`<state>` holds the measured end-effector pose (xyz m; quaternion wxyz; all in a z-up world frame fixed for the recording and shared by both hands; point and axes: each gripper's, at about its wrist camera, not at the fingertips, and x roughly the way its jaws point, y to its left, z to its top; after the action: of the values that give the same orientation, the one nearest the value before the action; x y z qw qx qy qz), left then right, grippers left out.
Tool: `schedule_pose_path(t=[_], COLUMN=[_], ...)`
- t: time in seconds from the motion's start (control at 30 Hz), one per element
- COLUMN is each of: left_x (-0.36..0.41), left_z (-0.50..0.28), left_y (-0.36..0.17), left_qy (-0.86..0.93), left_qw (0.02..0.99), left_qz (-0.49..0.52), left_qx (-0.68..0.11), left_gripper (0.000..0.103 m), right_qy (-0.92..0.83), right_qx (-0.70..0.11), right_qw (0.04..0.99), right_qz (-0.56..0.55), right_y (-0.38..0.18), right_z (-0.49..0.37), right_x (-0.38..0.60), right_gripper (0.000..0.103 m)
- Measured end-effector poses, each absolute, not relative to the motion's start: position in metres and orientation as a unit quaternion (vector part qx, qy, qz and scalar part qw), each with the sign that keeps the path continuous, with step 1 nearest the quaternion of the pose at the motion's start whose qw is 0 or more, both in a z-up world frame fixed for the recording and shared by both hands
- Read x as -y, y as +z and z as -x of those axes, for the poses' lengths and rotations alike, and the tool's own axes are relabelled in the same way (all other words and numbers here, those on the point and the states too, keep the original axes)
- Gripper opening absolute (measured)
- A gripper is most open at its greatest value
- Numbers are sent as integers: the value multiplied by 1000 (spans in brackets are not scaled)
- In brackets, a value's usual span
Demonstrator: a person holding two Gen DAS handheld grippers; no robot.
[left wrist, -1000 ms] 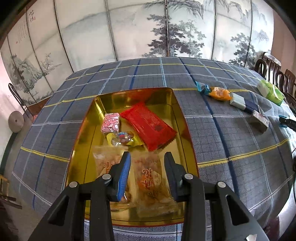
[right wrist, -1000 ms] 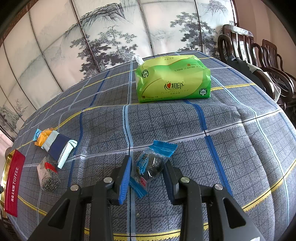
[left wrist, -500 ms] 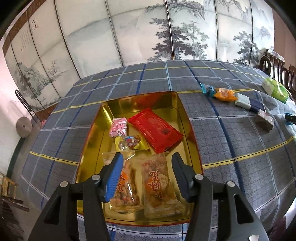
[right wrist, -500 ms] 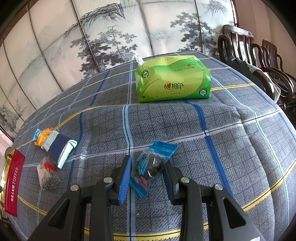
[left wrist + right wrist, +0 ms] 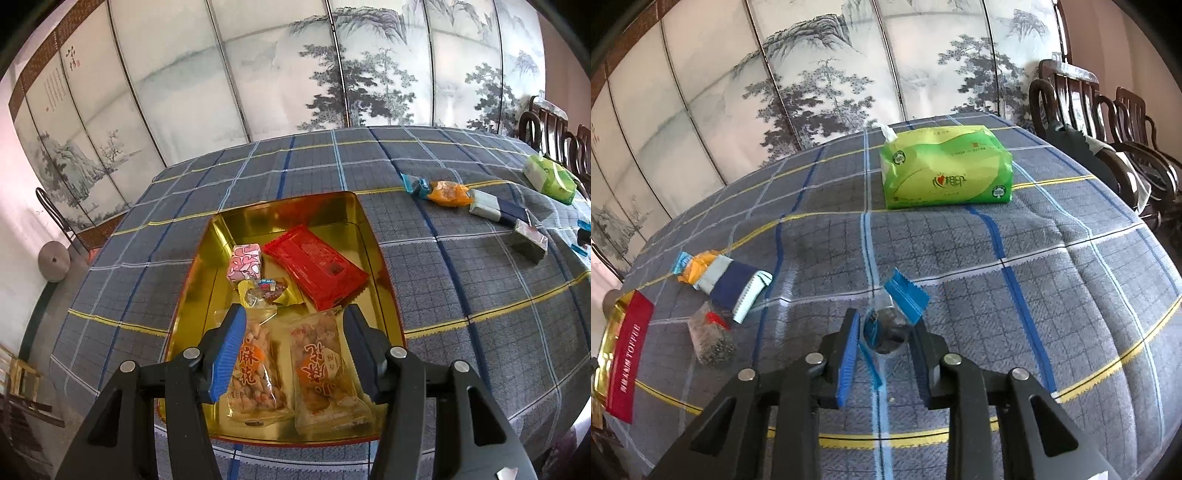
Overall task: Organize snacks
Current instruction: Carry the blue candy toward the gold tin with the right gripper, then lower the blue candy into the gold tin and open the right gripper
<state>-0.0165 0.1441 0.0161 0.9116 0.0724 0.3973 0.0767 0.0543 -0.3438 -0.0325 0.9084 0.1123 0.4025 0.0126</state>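
In the left wrist view, my left gripper [image 5: 293,314] hovers open over the near end of a gold tray [image 5: 207,280], holding nothing. Below it lie two clear packets of fried snacks [image 5: 258,365] [image 5: 321,369]. Farther in are a red packet [image 5: 317,266], a pink sweet [image 5: 245,262] and a yellow-wrapped sweet [image 5: 269,291]. In the right wrist view, my right gripper [image 5: 884,325] is closing on a small clear packet with blue ends [image 5: 907,295]. The pads squeeze it, and one blue end tips up off the checked cloth.
On the cloth right of the tray lie an orange packet [image 5: 448,192], a white and navy packet [image 5: 498,206] and a dark seed packet [image 5: 528,240]. A green tissue pack [image 5: 945,170] sits farther back. Dark wooden chairs [image 5: 1089,110] line the right edge; a painted screen stands behind.
My left gripper's jaws spread apart and drew back from the right clear packet, which stays in the tray. The right jaws narrowed onto the blue-ended packet, whose far end tipped upward.
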Motion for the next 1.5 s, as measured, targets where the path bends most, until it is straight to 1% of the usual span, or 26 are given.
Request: schedule_pose_path(t=[0.17, 0.27, 0.43, 0.53, 0.57, 0.63, 0.73, 0.9, 1.03, 1.23, 1.33, 1.5], left_x=[-146, -144, -140, -137, -137, -137, -137, -141, -148, -166, -176, -193], left_z=[21, 21, 22, 21, 21, 21, 21, 26, 34, 41, 45, 52], left_y=[19, 19, 20, 21, 22, 22, 22, 29, 32, 30, 29, 30], left_qy=[75, 74, 68, 66, 66, 66, 67, 65, 68, 81, 92, 99], left_qw=[913, 912, 912, 913, 913, 913, 913, 917, 919, 916, 915, 914], left_qz=[-72, -72, -77, -80, -81, -80, -79, -64, -52, -35, -30, -14], left_qx=[-394, -396, -396, -396, -395, -395, -395, -389, -386, -391, -391, -392], left_gripper=[52, 53, 53, 55, 55, 56, 56, 58, 61, 62, 65, 66], right_qy=[6, 12, 2, 1, 1, -2, 2, 39, 96, 201, 251, 316], right_qx=[-404, -401, -413, -414, -414, -411, -402, -381, -369, -368, -370, -381], right_qw=[904, 902, 897, 898, 898, 900, 905, 913, 914, 901, 889, 864], right_qz=[-140, -159, -155, -151, -148, -146, -137, -140, -136, -110, -100, -90], right_y=[-36, -37, -40, -40, -41, -40, -33, -4, 20, 43, 50, 56], right_z=[-46, -42, -46, -49, -49, -49, -46, -41, -41, -43, -44, -54], right_x=[356, 363, 365, 364, 363, 361, 356, 335, 294, 201, 151, 75], right_gripper=[25, 27, 27, 29, 27, 26, 25, 25, 25, 25, 25, 25])
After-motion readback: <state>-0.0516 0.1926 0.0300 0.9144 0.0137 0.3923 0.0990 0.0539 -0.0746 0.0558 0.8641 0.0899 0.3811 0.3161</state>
